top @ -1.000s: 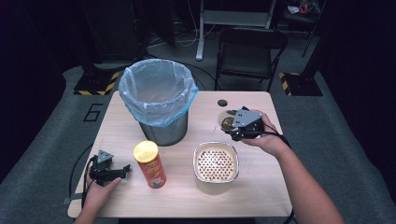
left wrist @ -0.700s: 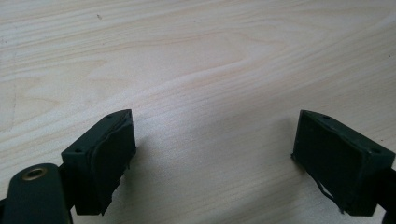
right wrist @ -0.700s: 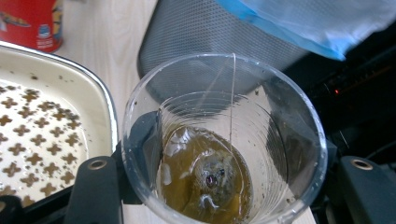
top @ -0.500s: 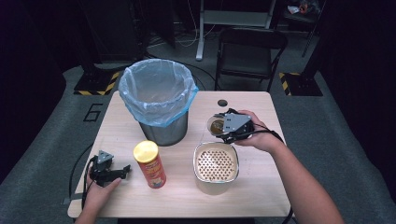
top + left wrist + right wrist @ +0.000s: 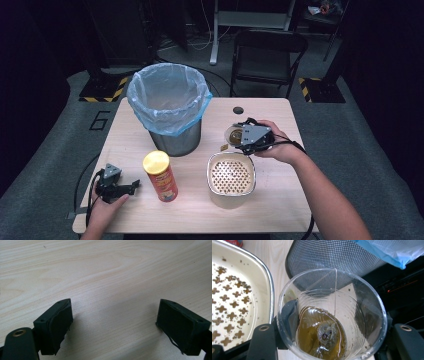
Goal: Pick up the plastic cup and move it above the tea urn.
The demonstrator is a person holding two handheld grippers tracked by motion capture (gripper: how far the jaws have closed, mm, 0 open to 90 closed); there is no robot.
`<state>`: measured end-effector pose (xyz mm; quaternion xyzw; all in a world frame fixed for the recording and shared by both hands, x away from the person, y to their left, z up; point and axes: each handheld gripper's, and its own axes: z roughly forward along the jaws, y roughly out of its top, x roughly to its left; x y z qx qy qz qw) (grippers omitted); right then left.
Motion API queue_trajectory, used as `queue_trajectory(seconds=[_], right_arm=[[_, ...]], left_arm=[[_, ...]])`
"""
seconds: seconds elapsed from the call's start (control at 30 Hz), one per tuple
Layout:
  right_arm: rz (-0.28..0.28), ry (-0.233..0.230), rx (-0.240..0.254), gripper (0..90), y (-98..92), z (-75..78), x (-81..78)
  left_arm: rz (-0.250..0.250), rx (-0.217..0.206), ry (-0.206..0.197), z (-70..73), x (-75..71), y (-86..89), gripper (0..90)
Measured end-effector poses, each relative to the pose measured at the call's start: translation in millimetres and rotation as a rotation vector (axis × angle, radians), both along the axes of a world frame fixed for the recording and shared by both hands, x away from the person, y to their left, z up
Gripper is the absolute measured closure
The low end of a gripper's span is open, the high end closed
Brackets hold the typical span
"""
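I have a clear plastic cup (image 5: 332, 315) clamped between the two black jaws of my right hand-held gripper (image 5: 332, 340), one pressing each side. Brown liquid (image 5: 319, 335) with a teabag sits in its bottom. A white perforated tray (image 5: 234, 297) lies at the left on the desk (image 5: 277, 255), and a black mesh bin (image 5: 332, 257) with a blue bag (image 5: 392, 250) stands just behind.

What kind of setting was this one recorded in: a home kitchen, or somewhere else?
Probably a lab or studio set up for recording, not a kitchen. A lone wooden table stands on grey carpet with a painted number six, hazard-striped stand feet sit behind it, and a folding chair faces the dark room.
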<state>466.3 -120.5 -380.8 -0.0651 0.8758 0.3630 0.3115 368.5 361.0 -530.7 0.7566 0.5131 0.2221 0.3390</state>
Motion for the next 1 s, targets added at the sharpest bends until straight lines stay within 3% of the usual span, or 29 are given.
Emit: queue_trajectory(seconds=[0.03,0.13,0.17,0.4,0.83,0.97,1.0], right_arm=[[0.01,-0.029,-0.013,35.9,1.0,0.0,-3.2],[0.016,-0.037,-0.025,35.9,2.0,-0.1,-5.5],[0.029,-0.072,-0.047,36.0,4.7,-0.1,-10.8],[0.041,-0.184,-0.101,36.1,11.4,1.6,-25.5],[0.078,-0.215,-0.133,36.0,16.8,0.6,-34.7],[0.088,-0.248,-0.16,36.1,17.6,0.8,-39.8],[0.103,-0.277,-0.178,36.2,18.8,1.5,-42.5]], left_arm=[[-0.001,-0.001,-0.007,-0.5,0.0,-0.2,12.8],[-0.005,-0.004,-0.005,-0.5,-0.4,-0.4,12.8],[-0.007,-0.002,-0.003,-0.4,-0.5,-0.3,12.8],[-0.006,-0.003,-0.004,-0.5,-0.5,-0.3,12.8],[-0.005,-0.003,-0.004,-0.5,-0.5,-0.4,12.8],[-0.006,-0.003,-0.004,-0.5,-0.5,-0.3,12.8],[-0.006,-0.002,-0.003,-0.5,-0.5,-0.3,12.8]])
